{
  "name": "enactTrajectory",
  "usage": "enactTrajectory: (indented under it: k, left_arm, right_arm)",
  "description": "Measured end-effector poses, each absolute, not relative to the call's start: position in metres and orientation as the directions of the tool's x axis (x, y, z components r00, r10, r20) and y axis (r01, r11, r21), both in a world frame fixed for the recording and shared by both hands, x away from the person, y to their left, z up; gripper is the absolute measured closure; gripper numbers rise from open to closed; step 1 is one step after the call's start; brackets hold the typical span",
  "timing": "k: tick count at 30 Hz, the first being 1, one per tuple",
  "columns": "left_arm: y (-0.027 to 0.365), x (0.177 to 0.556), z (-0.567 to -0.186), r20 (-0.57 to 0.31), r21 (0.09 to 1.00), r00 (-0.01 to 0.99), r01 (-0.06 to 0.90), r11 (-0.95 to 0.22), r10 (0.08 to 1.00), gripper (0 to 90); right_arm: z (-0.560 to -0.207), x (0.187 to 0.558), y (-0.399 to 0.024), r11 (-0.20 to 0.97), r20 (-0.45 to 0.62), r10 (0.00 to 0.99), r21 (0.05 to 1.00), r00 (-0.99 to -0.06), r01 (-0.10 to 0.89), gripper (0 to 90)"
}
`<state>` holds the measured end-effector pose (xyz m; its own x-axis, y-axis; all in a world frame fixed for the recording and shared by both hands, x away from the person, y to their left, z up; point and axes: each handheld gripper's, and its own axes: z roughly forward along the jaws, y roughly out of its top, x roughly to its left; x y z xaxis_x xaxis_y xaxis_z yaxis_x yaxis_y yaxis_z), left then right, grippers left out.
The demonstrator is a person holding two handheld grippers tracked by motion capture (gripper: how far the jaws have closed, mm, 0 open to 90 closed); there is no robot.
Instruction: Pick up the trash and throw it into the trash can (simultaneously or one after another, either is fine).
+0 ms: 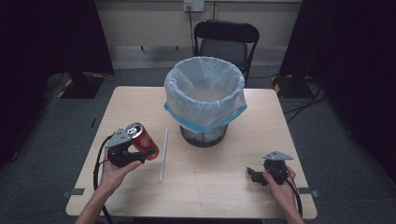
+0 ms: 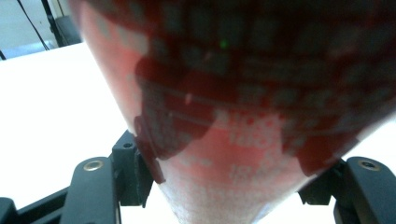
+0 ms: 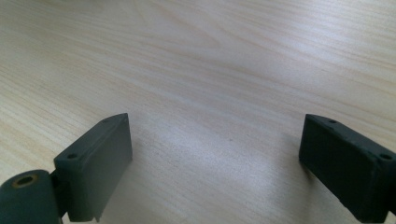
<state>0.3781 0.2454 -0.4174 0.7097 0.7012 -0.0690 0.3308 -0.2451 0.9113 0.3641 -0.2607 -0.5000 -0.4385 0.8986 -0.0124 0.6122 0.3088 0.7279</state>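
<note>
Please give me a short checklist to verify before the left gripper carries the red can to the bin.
1. Grip: left gripper closed on the red metal drink can, fingers pressing both sides: ok.
2. Can lifted clear of the light wooden table: cannot tell.
3. Bin mouth open: black mesh waste bin with clear plastic liner stands upright, opening free: ok.
4. Path: long white plastic tube lies beside the can, not under the way to the bin: ok.
5. Right gripper open, resting at the near right, out of the way: ok.
</note>
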Motion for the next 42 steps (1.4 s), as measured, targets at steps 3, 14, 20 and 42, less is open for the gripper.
enactTrajectory:
  k: [3, 14, 20, 42]
  left_arm:
    - [0.244, 0.38, -0.412, -0.071, 0.916, 0.709, 0.325, -0.235, 0.701, 34.3]
    - [0.25, 0.383, -0.392, -0.079, 0.935, 0.703, 0.298, -0.192, 0.707, 34.4]
    - [0.253, 0.384, -0.382, -0.084, 0.94, 0.698, 0.292, -0.176, 0.711, 34.4]
    - [0.242, 0.395, -0.346, -0.085, 0.961, 0.719, 0.243, -0.135, 0.69, 34.5]
  right_arm:
    - [-0.5, 0.364, -0.261, 0.31, -0.013, 0.898, 0.728, -0.439, 0.612, 8.8]
    - [-0.5, 0.364, -0.261, 0.31, -0.013, 0.898, 0.727, -0.439, 0.612, 8.8]
    - [-0.5, 0.364, -0.261, 0.31, -0.013, 0.898, 0.728, -0.439, 0.612, 8.8]
    - [-0.5, 0.364, -0.261, 0.31, -0.013, 0.898, 0.728, -0.439, 0.612, 8.7]
